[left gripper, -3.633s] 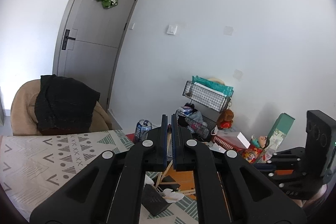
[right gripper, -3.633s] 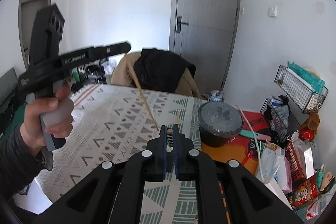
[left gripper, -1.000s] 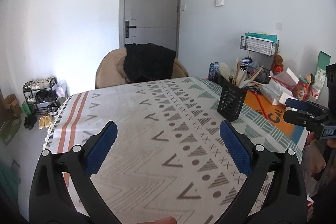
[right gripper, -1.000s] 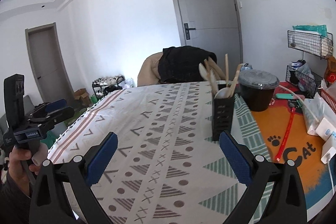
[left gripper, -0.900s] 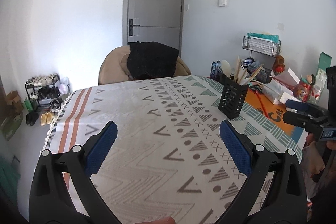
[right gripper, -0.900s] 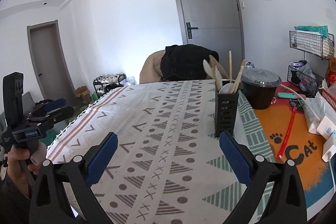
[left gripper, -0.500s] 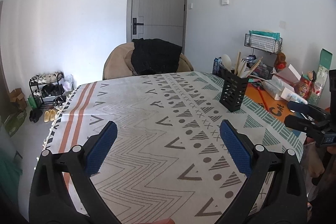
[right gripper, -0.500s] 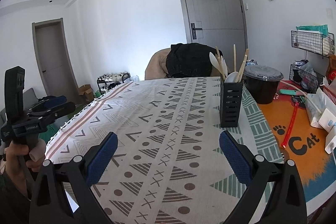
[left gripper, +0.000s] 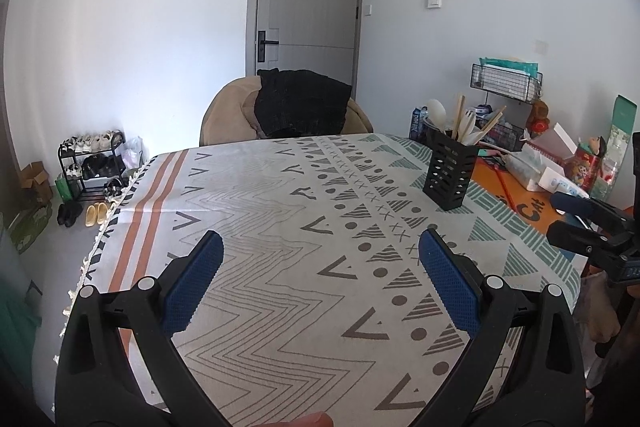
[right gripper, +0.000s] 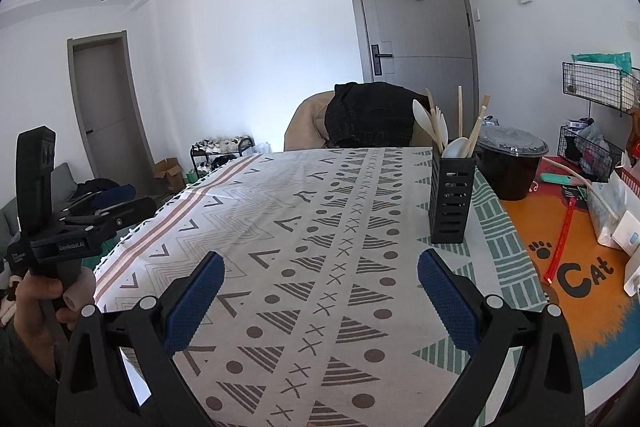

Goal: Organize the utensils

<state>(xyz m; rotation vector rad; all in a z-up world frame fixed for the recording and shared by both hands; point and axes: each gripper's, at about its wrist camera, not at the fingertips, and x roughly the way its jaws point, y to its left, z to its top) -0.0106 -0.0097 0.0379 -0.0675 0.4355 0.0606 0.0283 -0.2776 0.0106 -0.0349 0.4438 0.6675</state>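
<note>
A black slotted utensil holder stands upright on the patterned tablecloth, far right of the table; it also shows in the right wrist view. It holds white plastic spoons and forks and wooden chopsticks. My left gripper is open and empty, low over the near table edge. My right gripper is open and empty, short of the holder. Each gripper shows in the other's view: the right one, the left one.
A black lidded bowl sits behind the holder on an orange cat mat, with a red strap and white packets. A beanbag chair with a black garment stands beyond the table. A shoe rack is at left.
3.6 s ago both grippers were shut, the left on chopsticks. Now both are open and empty, and over the last second both have drawn back from the holder.
</note>
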